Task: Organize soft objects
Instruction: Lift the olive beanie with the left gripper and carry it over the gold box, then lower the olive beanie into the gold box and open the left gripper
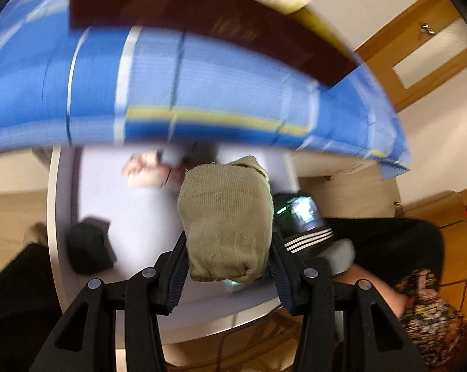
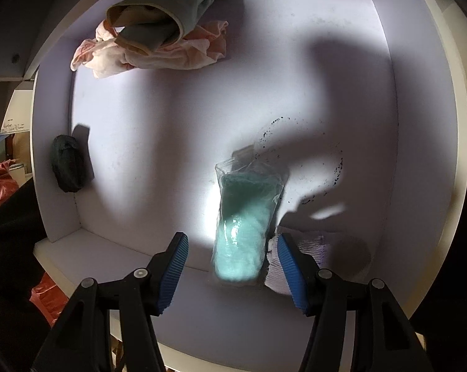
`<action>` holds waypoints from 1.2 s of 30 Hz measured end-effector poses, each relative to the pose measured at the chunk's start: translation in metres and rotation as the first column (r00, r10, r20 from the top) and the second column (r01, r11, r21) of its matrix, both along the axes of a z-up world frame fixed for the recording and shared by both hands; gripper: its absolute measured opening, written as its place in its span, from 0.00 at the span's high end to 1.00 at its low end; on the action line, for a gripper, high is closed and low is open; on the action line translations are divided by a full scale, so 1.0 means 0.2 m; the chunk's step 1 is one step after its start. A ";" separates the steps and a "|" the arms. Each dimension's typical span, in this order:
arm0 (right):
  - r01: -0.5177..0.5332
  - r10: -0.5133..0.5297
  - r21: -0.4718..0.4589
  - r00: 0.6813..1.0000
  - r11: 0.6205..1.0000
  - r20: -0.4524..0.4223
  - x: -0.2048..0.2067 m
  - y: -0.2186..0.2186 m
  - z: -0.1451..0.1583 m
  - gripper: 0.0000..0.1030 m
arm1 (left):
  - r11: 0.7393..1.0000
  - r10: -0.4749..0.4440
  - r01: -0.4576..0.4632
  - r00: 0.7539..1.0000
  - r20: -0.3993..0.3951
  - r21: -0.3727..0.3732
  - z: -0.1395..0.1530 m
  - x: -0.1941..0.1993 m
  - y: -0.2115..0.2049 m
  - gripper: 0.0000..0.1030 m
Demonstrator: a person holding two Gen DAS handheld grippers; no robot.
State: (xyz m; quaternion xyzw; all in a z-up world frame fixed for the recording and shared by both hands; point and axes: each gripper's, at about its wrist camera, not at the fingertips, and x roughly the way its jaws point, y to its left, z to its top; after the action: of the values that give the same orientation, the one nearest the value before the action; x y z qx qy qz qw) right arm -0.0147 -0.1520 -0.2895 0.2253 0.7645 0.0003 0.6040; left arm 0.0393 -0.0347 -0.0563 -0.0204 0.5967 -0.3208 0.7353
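My left gripper (image 1: 228, 238) is shut on a rolled khaki knitted sock bundle (image 1: 225, 217), held high above a white drawer (image 1: 59, 186). In the right wrist view, my right gripper (image 2: 231, 237) hangs open inside the drawer (image 2: 53, 124). A teal fluffy item in a clear bag (image 2: 242, 232) lies between its fingers, nearer the right one, and the pads do not press on it. A pale lavender knit cloth (image 2: 311, 248) lies beside the right finger. A black rolled bundle (image 2: 67, 167) rests against the left wall.
A pink cloth (image 2: 159, 52) and a grey-green garment (image 2: 159, 15) lie at the drawer's far left corner. In the left wrist view, a blue checked cloth (image 1: 202, 93) with a maroon item (image 1: 186, 9) on it spans the top. A striped black sleeve (image 1: 307, 235) reaches in from the right.
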 end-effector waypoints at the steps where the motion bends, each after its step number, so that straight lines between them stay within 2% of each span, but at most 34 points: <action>1: 0.003 -0.003 0.003 1.000 1.000 -0.001 0.00 0.00 0.00 0.41 | 1.000 -0.003 0.003 1.000 0.012 -0.013 0.03 0.01 -0.04 0.53; 8: 0.005 -0.005 0.016 1.000 1.000 -0.003 -0.01 0.00 0.00 0.41 | 0.994 -0.009 0.020 0.995 0.101 -0.106 0.37 0.10 -0.13 0.53; 11: 0.010 -0.010 0.025 1.000 1.000 -0.004 0.00 0.01 0.00 0.41 | 0.992 0.011 0.004 0.993 0.115 -0.130 0.46 0.18 -0.18 0.53; 16: 0.014 -0.014 0.046 1.000 0.999 -0.002 0.00 0.02 0.00 0.41 | 0.989 0.030 -0.011 0.992 0.120 -0.151 0.53 0.32 -0.30 0.53; 26: 0.036 -0.035 0.084 0.999 0.996 -0.013 -0.01 0.03 0.00 0.41 | 0.986 0.114 -0.107 0.992 0.052 -0.125 0.44 0.67 -0.55 0.53; 36: 0.058 -0.057 0.116 0.998 0.992 -0.009 0.00 -0.01 0.02 0.41 | 0.986 0.160 -0.158 0.986 0.042 -0.054 0.33 0.88 -0.81 0.51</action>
State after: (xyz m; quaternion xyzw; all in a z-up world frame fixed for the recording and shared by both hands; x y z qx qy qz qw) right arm -0.0152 -0.1531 -0.2861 0.2820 0.7582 0.0266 0.5873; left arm 0.2159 -0.1959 0.0088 -0.0790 0.5677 -0.2766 0.7713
